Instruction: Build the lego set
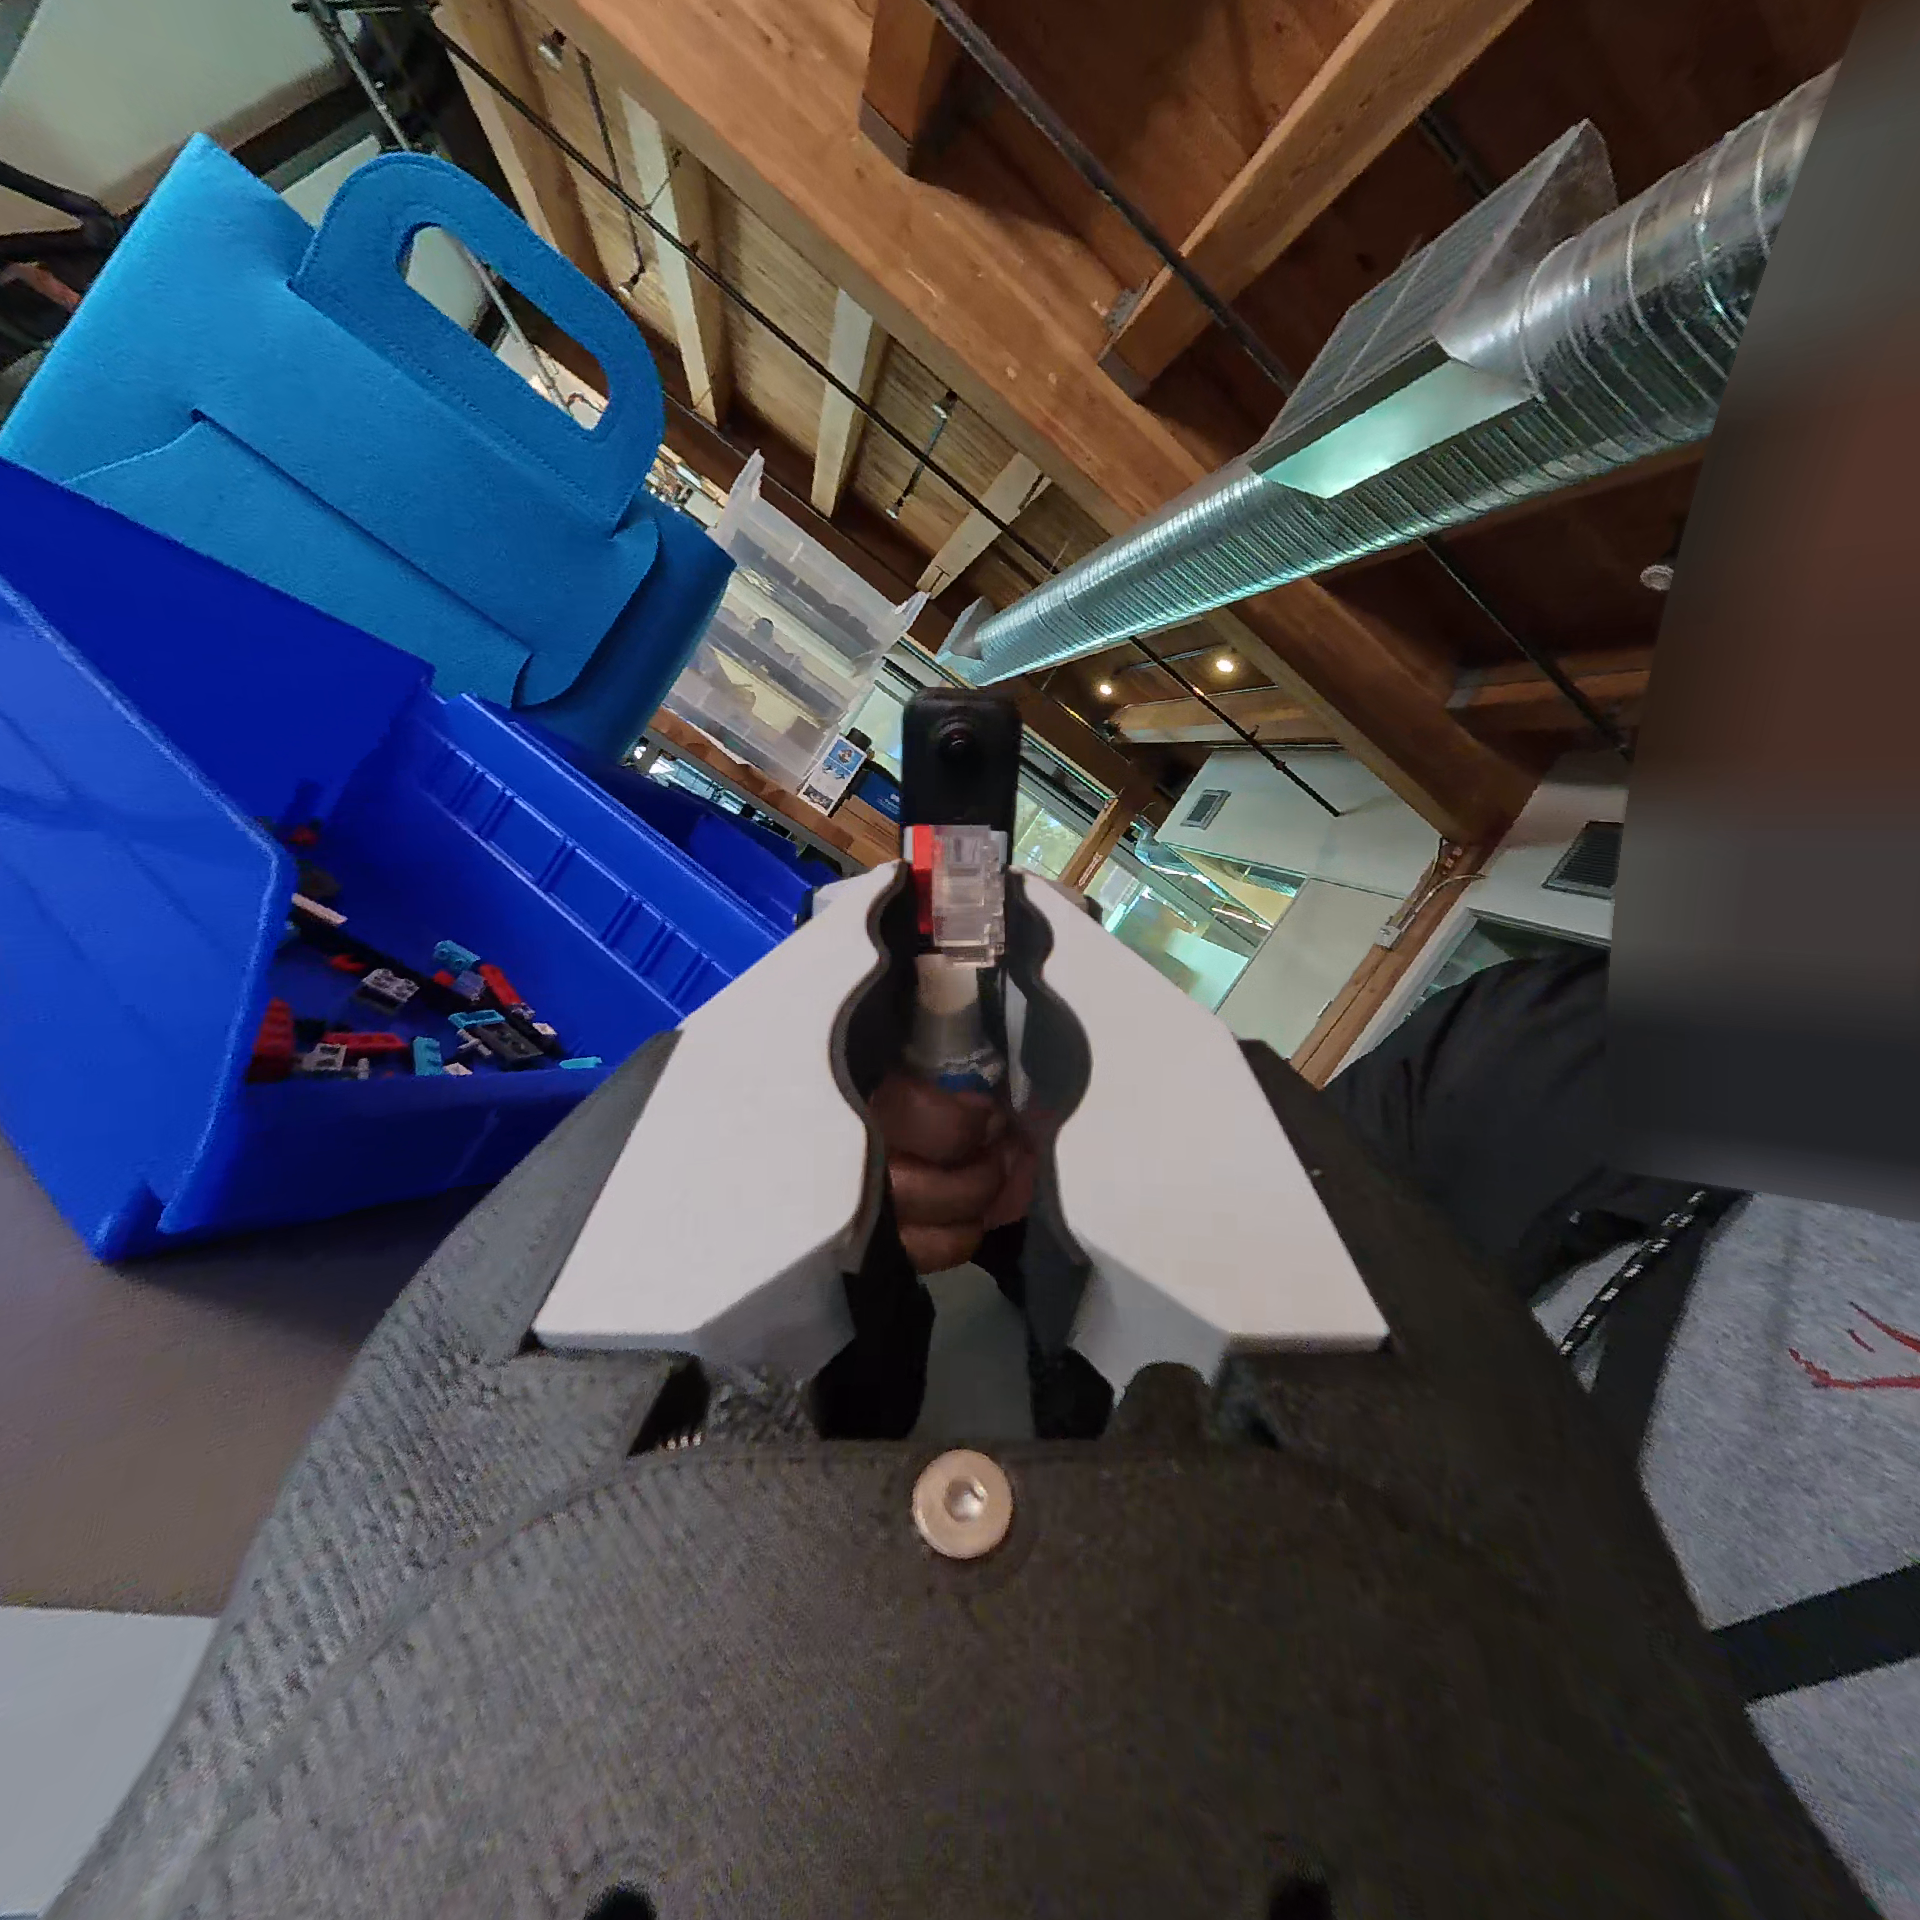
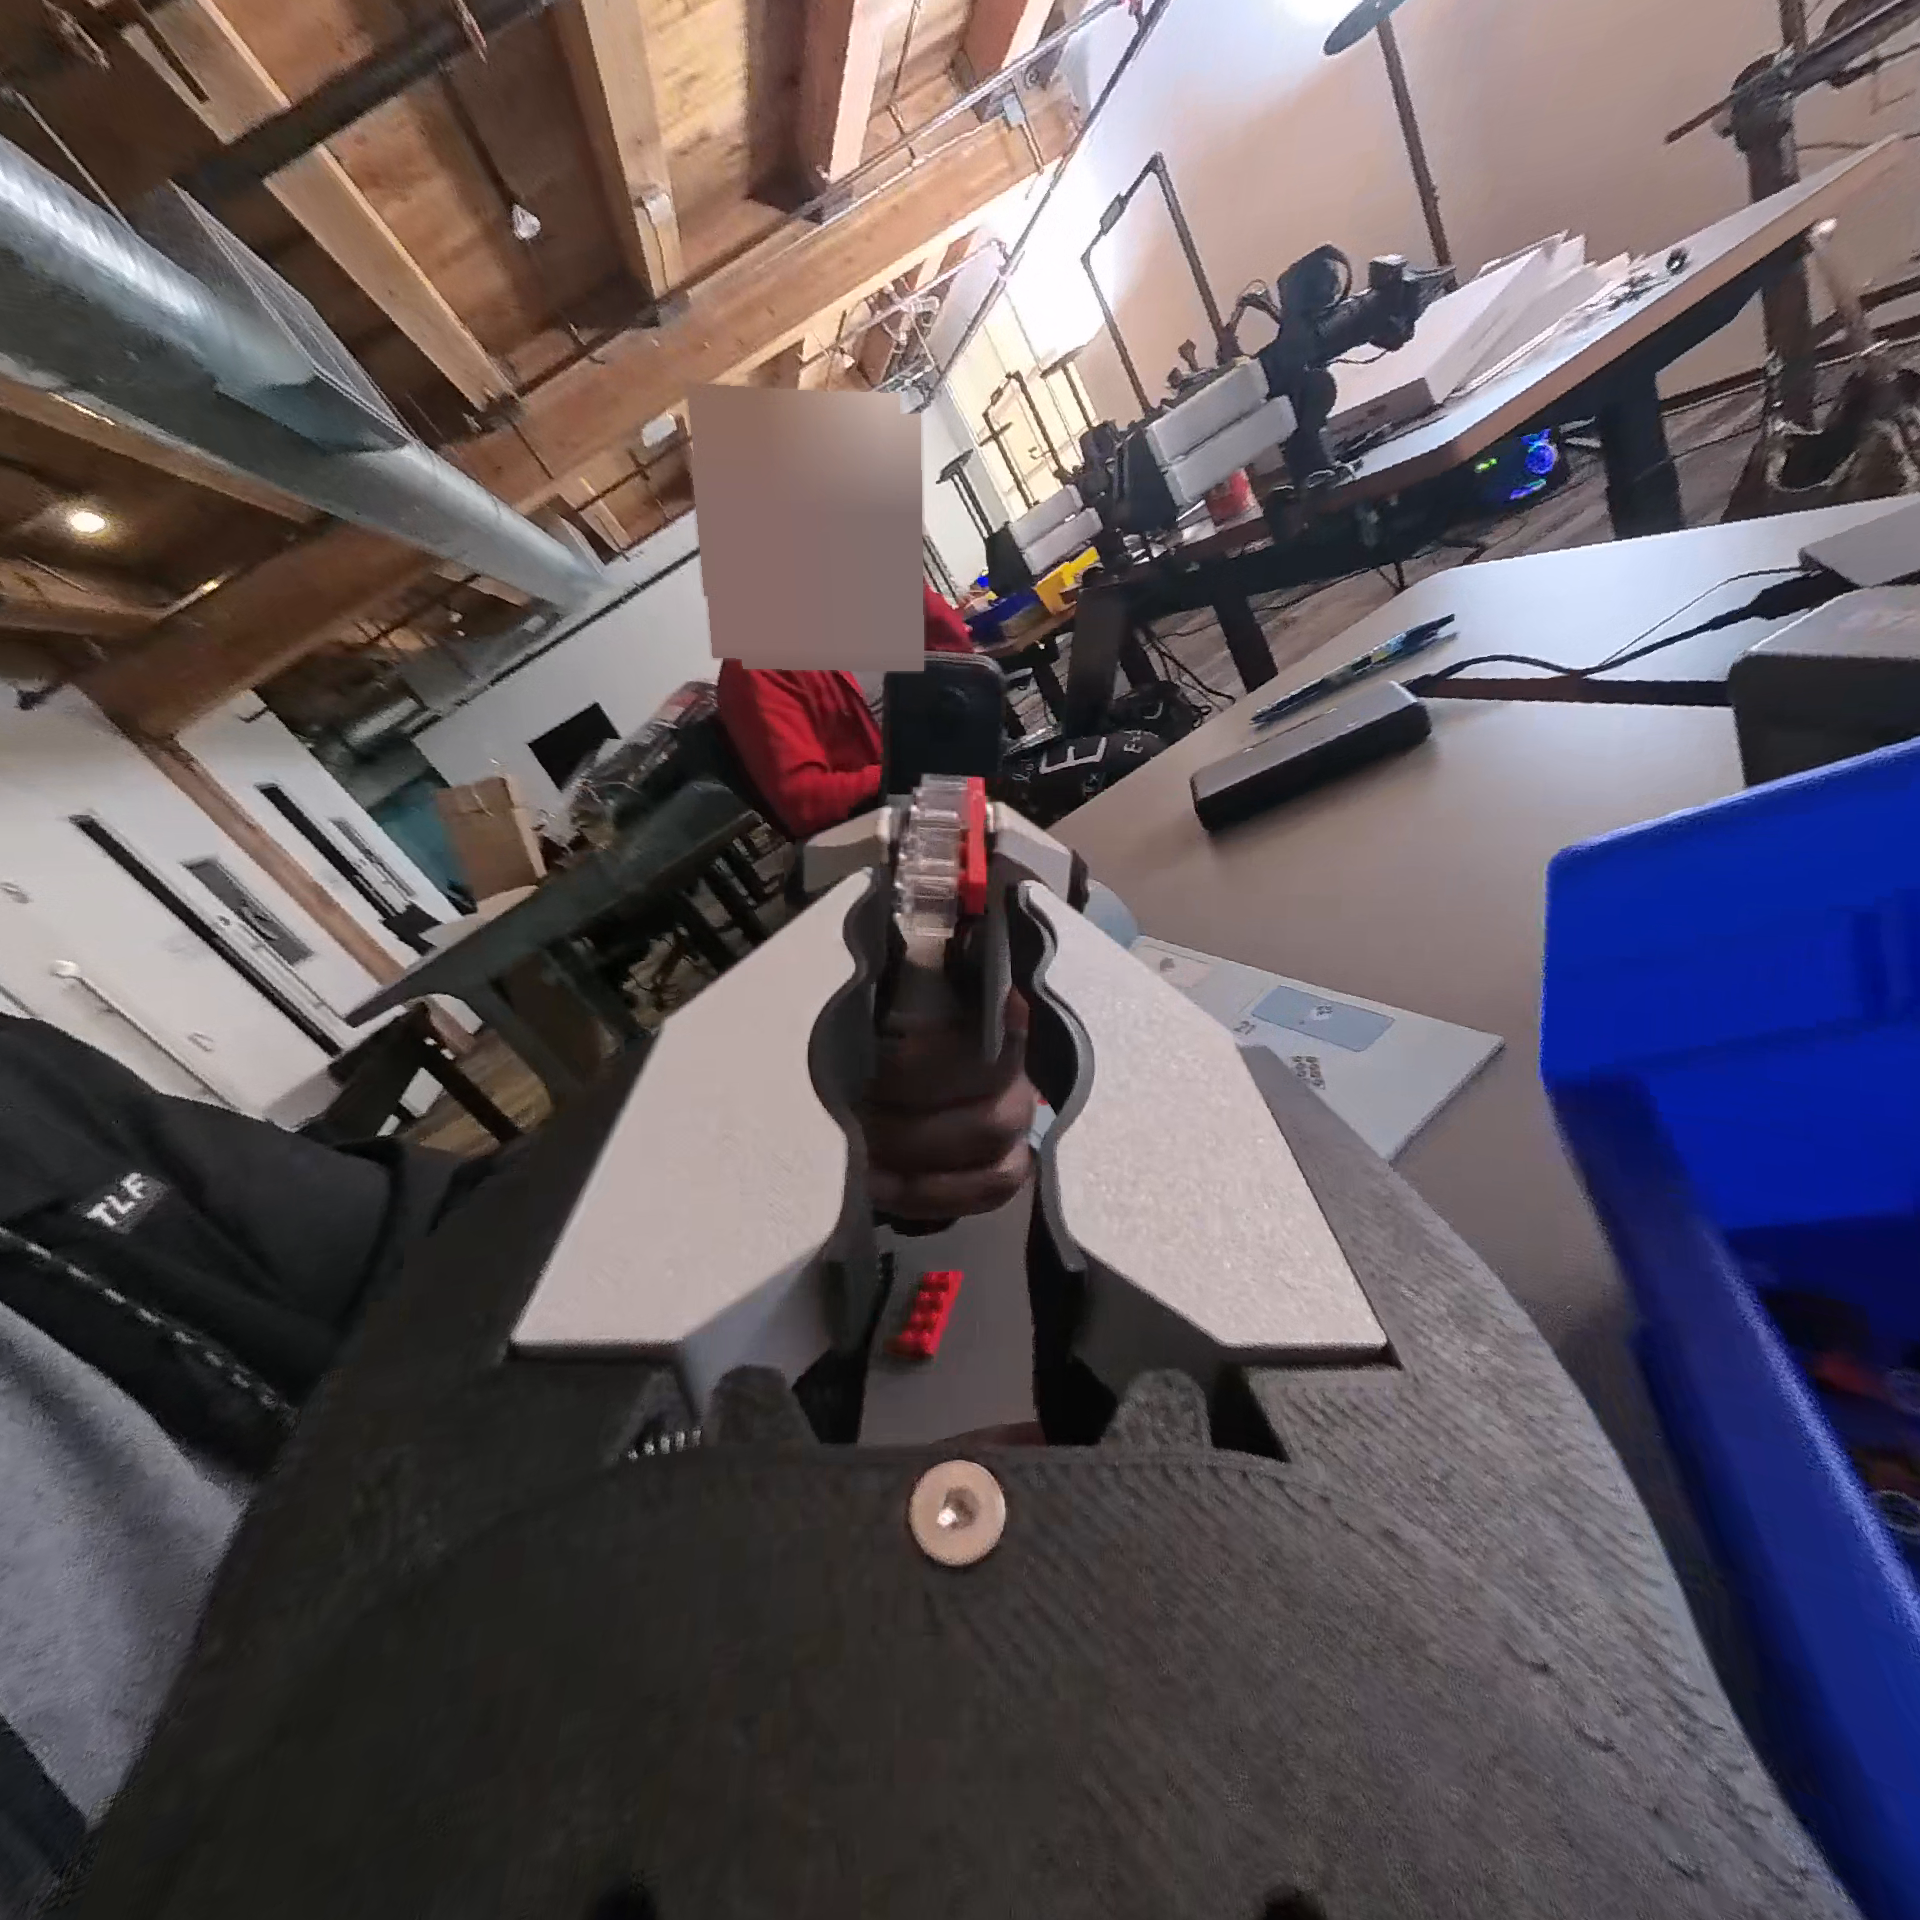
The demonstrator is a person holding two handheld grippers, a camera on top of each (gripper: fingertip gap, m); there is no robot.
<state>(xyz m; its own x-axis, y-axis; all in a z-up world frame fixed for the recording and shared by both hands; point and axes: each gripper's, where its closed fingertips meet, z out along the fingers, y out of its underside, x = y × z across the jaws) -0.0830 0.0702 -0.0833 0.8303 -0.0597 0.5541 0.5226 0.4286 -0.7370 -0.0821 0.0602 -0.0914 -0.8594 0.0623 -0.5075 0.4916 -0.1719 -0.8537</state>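
Between the pale grey, flat-faced fingertips of the left claw [image 1: 961,894] sits a small lego piece [image 1: 958,888], a clear studded brick joined to a red one, pinched tight. Facing it, the right claw [image 2: 940,868] closes on the same clear-and-red piece [image 2: 943,862] from the opposite side. Both claws have coarse, dark, ribbed printed bodies. One red studded plate [image 2: 923,1314] lies on the matte grey bench [image 2: 1455,883] below. To one side a glossy blue plastic bin [image 1: 208,935] holds loose mixed bricks [image 1: 416,1023]. Overhead run wooden beams [image 1: 987,260] and a ribbed silver duct [image 1: 1351,488].
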